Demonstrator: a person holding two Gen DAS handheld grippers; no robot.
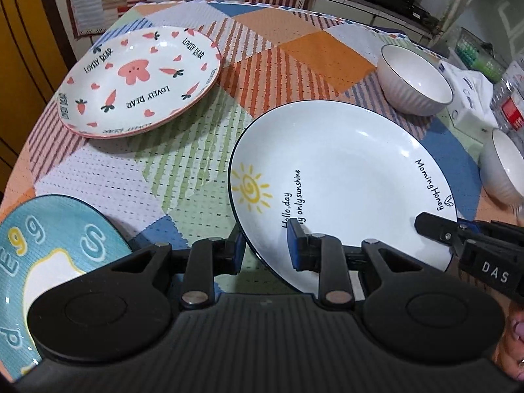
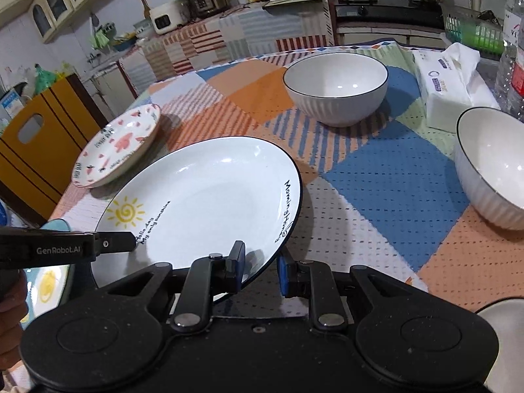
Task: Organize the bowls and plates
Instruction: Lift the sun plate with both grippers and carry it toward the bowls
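Observation:
A white sun-print plate (image 1: pixel 340 177) (image 2: pixel 209 203) is held tilted above the table. My left gripper (image 1: pixel 267 249) straddles its near-left rim, one finger above and one below. My right gripper (image 2: pixel 260 267) straddles its near-right rim the same way, and its finger shows in the left wrist view (image 1: pixel 435 226). Both sets of jaws stand apart around the rim with visible gaps. A pink "Lovely Bear" plate (image 1: pixel 140 82) (image 2: pixel 118 147) lies far left. A blue egg plate (image 1: pixel 42 262) lies near left. Two white ribbed bowls (image 2: pixel 337 88) (image 2: pixel 491 167) stand at right.
A patchwork cloth (image 2: pixel 376 177) covers the round table. A tissue pack (image 2: pixel 448 82) and plastic bottles (image 2: pixel 514 46) stand at the right edge. A yellow chair back (image 2: pixel 36 144) is left of the table. Kitchen counters lie behind.

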